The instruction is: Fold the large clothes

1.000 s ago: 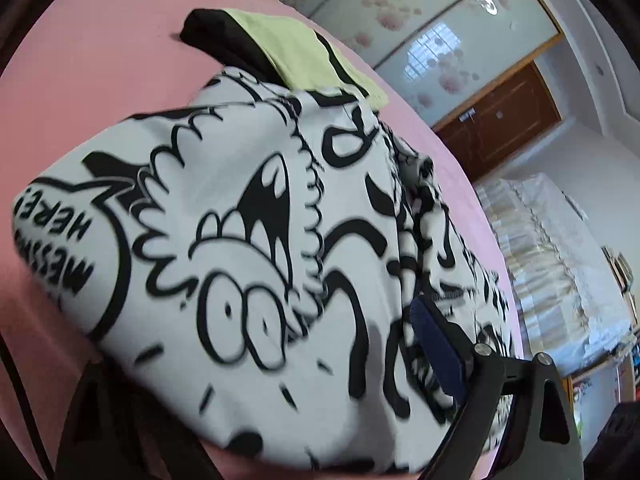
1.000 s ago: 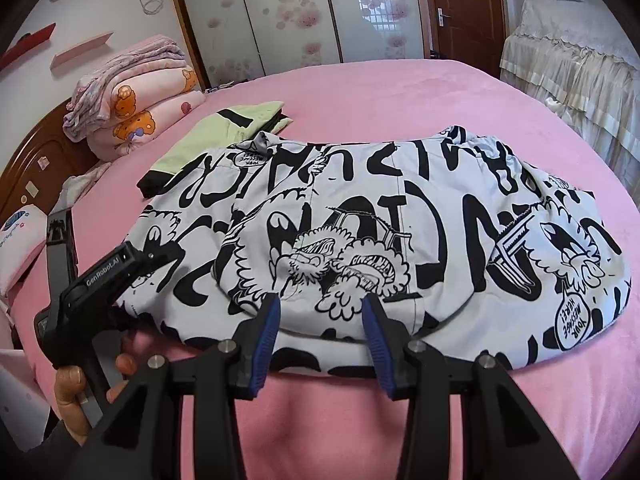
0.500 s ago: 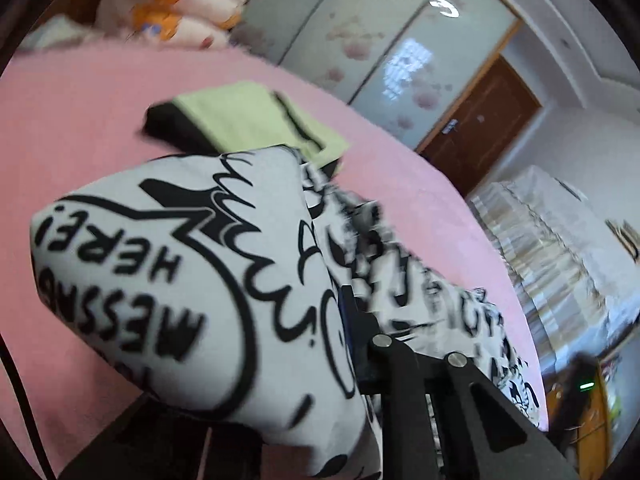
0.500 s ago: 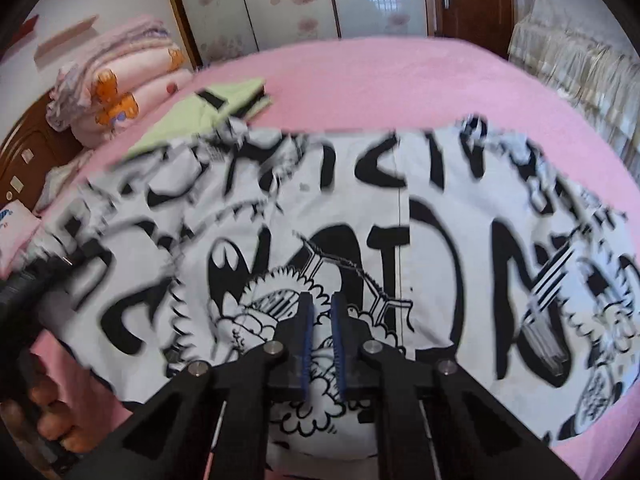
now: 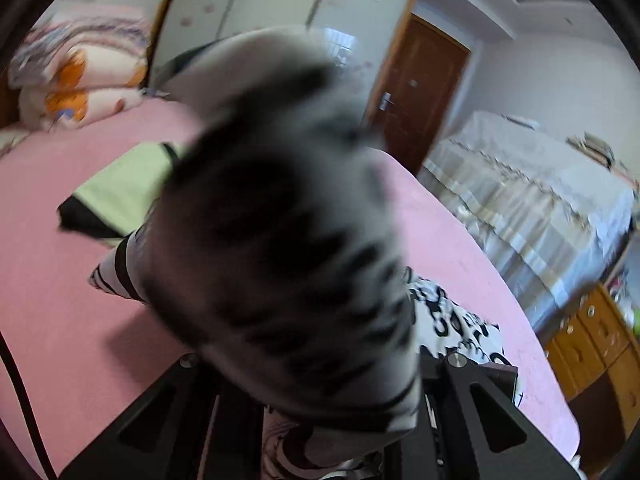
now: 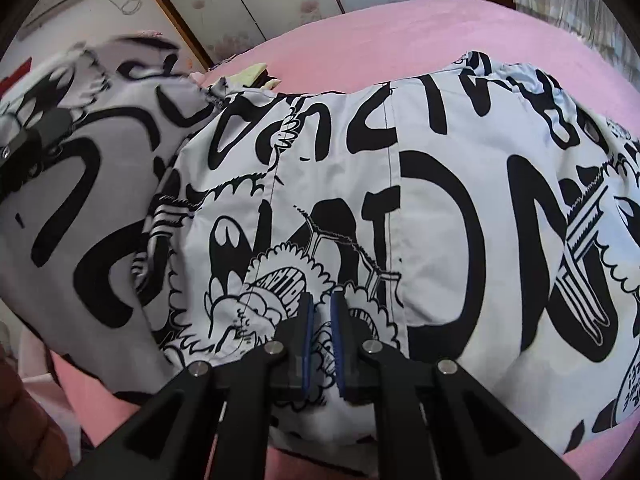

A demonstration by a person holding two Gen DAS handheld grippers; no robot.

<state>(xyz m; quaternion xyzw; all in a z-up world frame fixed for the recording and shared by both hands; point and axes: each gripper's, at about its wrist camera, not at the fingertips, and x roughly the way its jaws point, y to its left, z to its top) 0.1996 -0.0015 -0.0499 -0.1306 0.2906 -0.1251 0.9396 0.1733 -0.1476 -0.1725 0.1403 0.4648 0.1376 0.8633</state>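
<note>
The black-and-white printed garment (image 6: pixel 460 184) lay spread on the pink bed (image 6: pixel 380 28). The right gripper (image 6: pixel 320 320) pinched a fold at the garment's near hem, blue pads almost together. The left gripper (image 6: pixel 28 148) pinched its left end, lifted above the bed.

Left gripper (image 5: pixel 320 412) fingers behind blurred garment (image 5: pixel 280 240)

Folded quilts (image 5: pixel 80 76), blurred, beside brown door (image 5: pixel 416 92).
</note>
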